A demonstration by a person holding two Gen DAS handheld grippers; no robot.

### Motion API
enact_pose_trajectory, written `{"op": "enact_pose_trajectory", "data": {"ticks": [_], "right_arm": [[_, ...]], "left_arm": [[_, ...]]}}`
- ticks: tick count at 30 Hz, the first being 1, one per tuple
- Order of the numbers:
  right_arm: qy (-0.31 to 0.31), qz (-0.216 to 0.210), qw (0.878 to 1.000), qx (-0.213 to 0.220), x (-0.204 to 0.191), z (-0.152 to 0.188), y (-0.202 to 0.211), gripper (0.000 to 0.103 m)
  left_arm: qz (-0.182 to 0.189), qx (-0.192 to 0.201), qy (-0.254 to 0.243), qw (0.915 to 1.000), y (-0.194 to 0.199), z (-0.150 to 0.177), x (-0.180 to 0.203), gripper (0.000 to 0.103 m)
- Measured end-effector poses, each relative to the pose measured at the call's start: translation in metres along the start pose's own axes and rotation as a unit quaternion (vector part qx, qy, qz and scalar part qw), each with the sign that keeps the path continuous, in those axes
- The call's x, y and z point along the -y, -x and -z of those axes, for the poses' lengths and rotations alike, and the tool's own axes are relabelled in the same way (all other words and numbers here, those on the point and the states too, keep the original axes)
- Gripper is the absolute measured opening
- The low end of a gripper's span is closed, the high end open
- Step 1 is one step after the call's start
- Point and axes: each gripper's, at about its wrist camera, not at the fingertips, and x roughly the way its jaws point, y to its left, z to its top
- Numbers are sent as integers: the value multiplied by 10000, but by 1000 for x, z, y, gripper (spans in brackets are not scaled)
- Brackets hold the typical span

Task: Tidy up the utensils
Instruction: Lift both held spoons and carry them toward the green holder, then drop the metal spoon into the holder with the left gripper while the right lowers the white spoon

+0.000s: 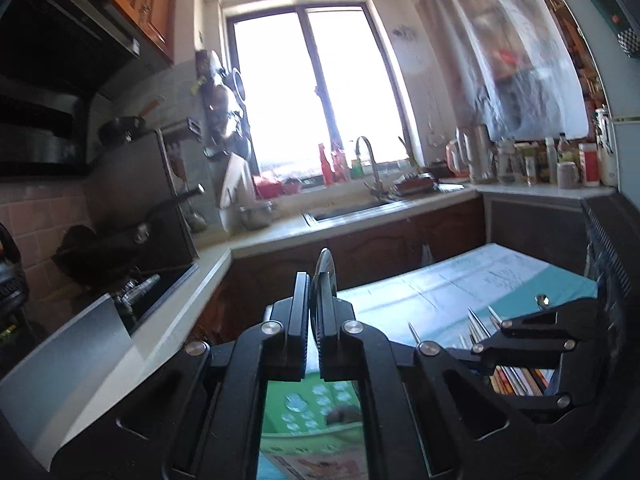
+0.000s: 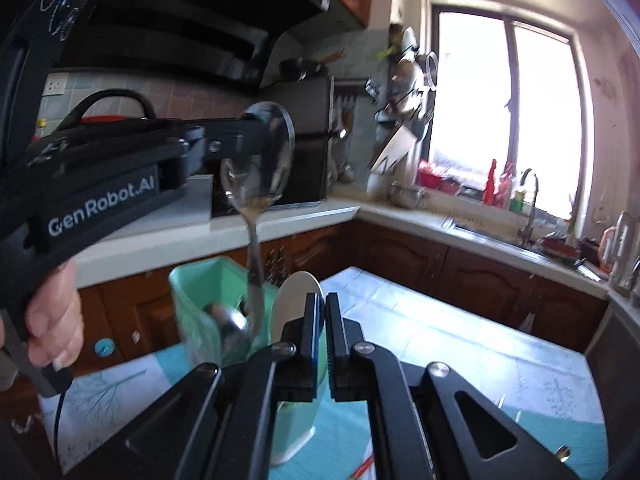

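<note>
Over the table (image 2: 460, 344), the green holder (image 2: 200, 300) sits directly beneath the left tongs (image 2: 276, 136), clamped on a spoon (image 2: 254, 216) hanging handle-down into it; the right tongs (image 2: 325, 312), nearby, pinch a thin utensil edge.

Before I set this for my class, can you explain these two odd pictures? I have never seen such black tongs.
There is no robot. A person's hand grips a black two-finger gripper, one in each hand. Each picture comes from a wide-angle camera on one gripper, looking along its fingers. The left gripper is shut on the bowl of a metal spoon, whose handle hangs down towards a green utensil holder. The right gripper is shut on a pale rounded piece, probably another spoon. The holder stands on a kitchen table with a teal and white cloth.
</note>
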Motion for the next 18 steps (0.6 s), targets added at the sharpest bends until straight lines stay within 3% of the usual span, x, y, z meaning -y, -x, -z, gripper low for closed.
{"op": "enact_pose_trajectory", "data": {"ticks": [4,6,8,9,10,11,18], "right_arm": [[-159,-196,9996,-109,1,6,6,6],[-255,-218,9993,-186,2,7,9,23],[-358,-266,9987,-230,3,8,14,40],[-413,-262,9986,-211,4,9,17,45],[-457,-276,9984,-180,5,9,21,45],[-482,-267,9983,-186,5,9,23,46],[-622,-79,9973,-384,9,14,31,46]], "left_arm": [[90,-373,132,9992,-9,11,7,5],[124,-488,215,9985,-11,13,9,11],[108,-548,313,9979,-9,16,11,27],[71,-563,381,9977,-9,17,11,48],[11,-548,435,9976,-7,18,11,66],[-59,-505,491,9975,-5,19,11,72],[-202,-625,644,9958,4,26,13,75]]}}
